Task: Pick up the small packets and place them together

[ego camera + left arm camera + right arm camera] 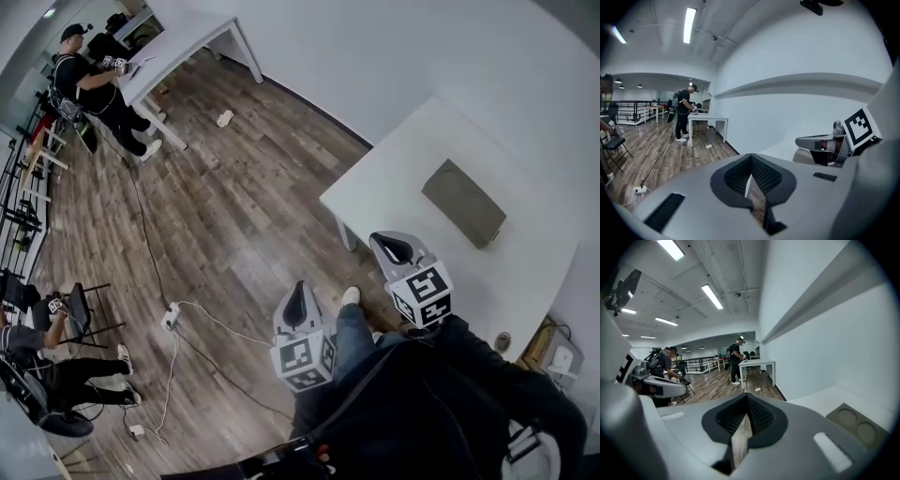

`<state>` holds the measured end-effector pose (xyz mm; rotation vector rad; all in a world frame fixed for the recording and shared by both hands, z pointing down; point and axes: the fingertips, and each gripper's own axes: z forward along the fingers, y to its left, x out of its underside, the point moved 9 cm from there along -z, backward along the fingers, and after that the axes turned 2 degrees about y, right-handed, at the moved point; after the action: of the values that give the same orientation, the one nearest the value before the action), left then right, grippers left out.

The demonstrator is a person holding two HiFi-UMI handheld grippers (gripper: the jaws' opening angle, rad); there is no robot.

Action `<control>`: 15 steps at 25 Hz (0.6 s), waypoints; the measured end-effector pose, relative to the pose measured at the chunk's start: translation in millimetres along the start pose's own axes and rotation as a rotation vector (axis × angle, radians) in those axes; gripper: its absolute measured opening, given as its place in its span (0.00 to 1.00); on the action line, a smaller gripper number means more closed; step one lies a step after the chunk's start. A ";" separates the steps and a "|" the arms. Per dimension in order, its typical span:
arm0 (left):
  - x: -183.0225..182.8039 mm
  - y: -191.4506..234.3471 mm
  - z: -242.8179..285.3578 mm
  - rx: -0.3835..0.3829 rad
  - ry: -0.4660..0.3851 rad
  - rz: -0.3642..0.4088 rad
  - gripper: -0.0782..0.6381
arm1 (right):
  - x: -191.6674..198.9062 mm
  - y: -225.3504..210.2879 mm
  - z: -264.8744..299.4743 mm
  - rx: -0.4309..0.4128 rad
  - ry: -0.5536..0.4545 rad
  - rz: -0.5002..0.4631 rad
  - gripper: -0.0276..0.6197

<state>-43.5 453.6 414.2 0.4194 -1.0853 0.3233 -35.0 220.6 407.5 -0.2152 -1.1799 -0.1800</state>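
The left gripper (pixel 750 161) fills the lower half of its view: two pale grey jaws with black ribbed pads, closed to a thin slit with nothing gripped, pointing towards the edge of a plain white tabletop (pixel 780 151) below a bare white wall (pixel 787 65). Just to its right sits the right gripper (pixel 801 143), seen side-on, with its black-and-white square-marker cube (pixel 860 127). Far off to the left, across a brown wood-plank floor (pixel 656 150), a person in black clothes and a cap (pixel 684 112) stands at a white four-legged table (pixel 708 120), with a white power strip (pixel 640 190) lying on the boards nearer the camera.
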 end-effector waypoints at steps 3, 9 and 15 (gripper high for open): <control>-22.2 10.4 39.2 0.049 0.012 0.036 0.11 | -13.7 -12.5 22.5 0.017 -0.028 0.033 0.04; -60.8 13.5 108.7 0.196 0.033 0.112 0.11 | -35.2 -32.7 50.9 0.129 -0.056 0.080 0.04; -84.3 -14.5 167.4 0.403 0.085 0.209 0.11 | -36.2 -61.6 43.1 0.314 -0.067 0.173 0.04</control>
<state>-204.0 356.5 403.0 0.6446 -0.9818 0.7455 -102.4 173.3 394.1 -0.0466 -1.2318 0.1654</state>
